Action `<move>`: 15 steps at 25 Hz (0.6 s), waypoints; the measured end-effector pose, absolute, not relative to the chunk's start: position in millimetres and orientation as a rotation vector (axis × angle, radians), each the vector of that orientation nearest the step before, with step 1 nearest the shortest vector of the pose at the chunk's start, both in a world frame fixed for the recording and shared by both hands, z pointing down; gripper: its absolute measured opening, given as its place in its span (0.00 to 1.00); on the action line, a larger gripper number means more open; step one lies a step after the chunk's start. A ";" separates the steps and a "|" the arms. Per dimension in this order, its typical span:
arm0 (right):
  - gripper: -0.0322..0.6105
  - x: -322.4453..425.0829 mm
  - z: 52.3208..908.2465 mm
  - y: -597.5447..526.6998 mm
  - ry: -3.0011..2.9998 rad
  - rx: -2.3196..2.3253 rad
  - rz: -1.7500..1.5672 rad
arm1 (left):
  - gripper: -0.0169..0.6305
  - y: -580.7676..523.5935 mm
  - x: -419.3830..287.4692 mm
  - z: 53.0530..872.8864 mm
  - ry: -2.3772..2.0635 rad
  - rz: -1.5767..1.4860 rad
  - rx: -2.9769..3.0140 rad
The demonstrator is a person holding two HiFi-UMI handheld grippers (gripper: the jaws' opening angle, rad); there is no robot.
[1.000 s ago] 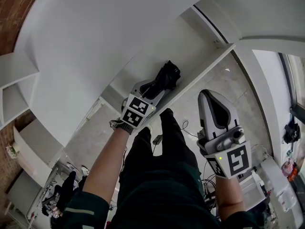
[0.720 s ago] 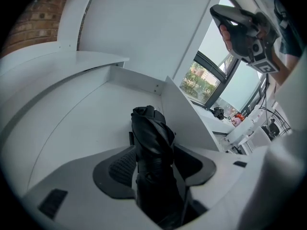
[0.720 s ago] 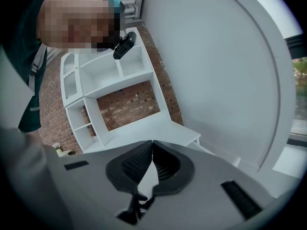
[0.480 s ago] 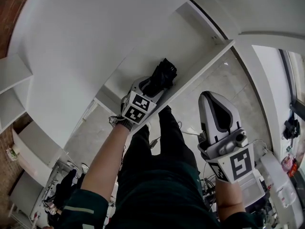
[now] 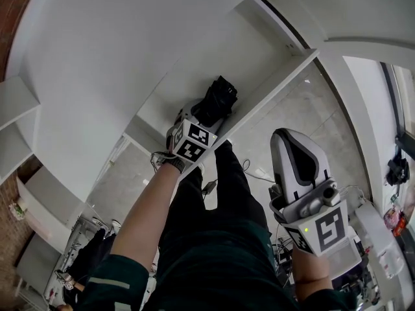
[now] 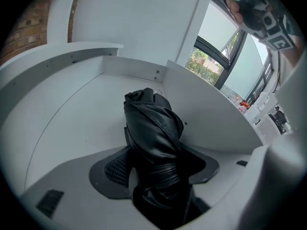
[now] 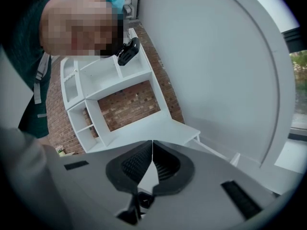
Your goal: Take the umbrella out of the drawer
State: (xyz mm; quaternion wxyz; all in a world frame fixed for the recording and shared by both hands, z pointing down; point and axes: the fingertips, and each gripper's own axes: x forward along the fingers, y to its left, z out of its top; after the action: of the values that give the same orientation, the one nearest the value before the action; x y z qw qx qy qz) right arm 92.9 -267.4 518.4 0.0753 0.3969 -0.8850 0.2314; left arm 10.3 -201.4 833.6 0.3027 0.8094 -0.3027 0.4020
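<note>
A black folded umbrella [image 5: 221,97] lies in the open white drawer [image 5: 275,86], near its front wall. My left gripper [image 5: 206,114] reaches down into the drawer. Its jaws are opening and stand one on each side of the umbrella [image 6: 152,128]. In the left gripper view the bundle fills the gap between the dark pads [image 6: 114,167], and I see no squeeze on it. My right gripper [image 5: 290,142] hangs outside the drawer at the right, above the floor. It [image 7: 152,147] is shut with nothing in it.
The drawer's front wall [image 6: 211,116] rises just right of the umbrella. A white cabinet top [image 5: 117,50] spreads behind the drawer. White shelf boxes [image 5: 19,102] stand at the left against a brick wall. Cables and shoes lie on the floor [image 5: 130,186] below.
My left gripper has gone lower and deeper into the drawer, so the umbrella now sits farther in between its jaws. The right gripper has hardly moved.
</note>
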 end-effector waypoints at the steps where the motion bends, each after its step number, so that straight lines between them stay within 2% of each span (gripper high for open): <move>1: 0.06 94.2 518.5 -267.4 -2.654 1.193 0.695 | 0.47 -201.8 10.7 834.8 -0.808 1.072 2.145; 7: 0.06 97.7 520.4 -265.7 -2.647 1.200 0.699 | 0.47 -203.2 10.9 836.9 -0.839 1.096 2.144; 15: 0.06 93.8 517.4 -262.5 -2.652 1.221 0.704 | 0.39 -203.9 6.1 831.6 -0.768 1.090 2.131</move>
State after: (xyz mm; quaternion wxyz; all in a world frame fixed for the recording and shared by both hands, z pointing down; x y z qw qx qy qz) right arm 93.8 -262.5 517.4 0.0693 0.4057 -0.8809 0.2337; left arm 6.1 -203.9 831.6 0.3090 0.8063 -0.2905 0.4123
